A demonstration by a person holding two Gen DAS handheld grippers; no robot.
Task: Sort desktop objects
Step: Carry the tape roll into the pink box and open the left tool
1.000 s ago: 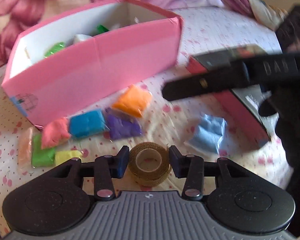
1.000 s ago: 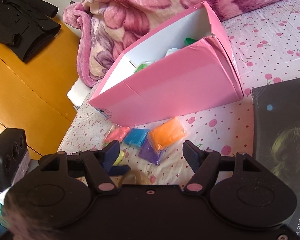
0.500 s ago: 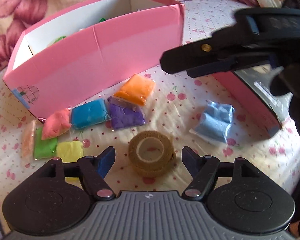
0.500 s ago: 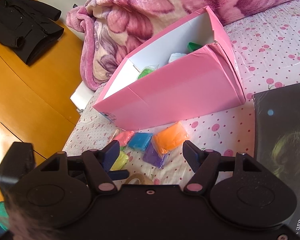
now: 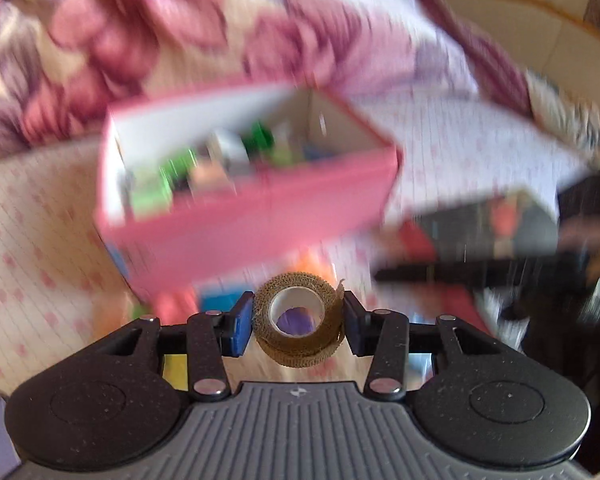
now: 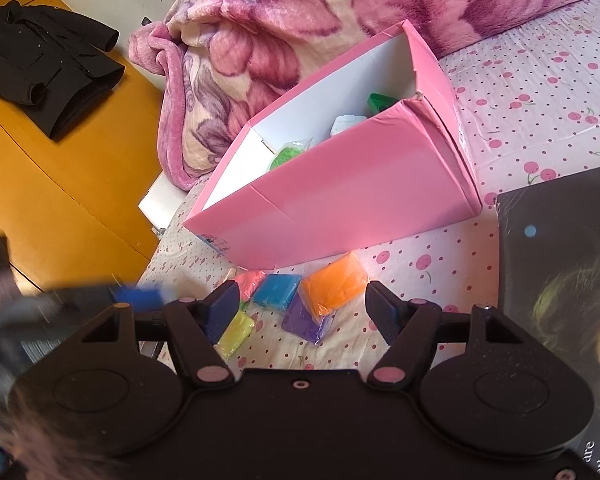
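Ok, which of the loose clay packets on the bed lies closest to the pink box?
The orange packet. It lies just in front of the pink box, beyond the purple packet and yellow packet.

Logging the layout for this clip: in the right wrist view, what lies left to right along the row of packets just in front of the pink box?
Yellow packet → blue packet → orange packet.

— What carries it all?

— A bed with a cherry-print sheet [image 6: 540, 92]. At its left edge, beyond which the wooden floor [image 6: 60, 184] holds a black jacket [image 6: 48, 60], a floral blanket [image 6: 300, 12] is bunched.

— And on the sheet?

— A pink box [image 6: 360, 196], with orange [image 6: 336, 284], blue [image 6: 278, 292], purple [image 6: 306, 322], yellow [image 6: 236, 332] and pink [image 6: 250, 280] packets just before it. A dark book [image 6: 560, 280] lies rightward.
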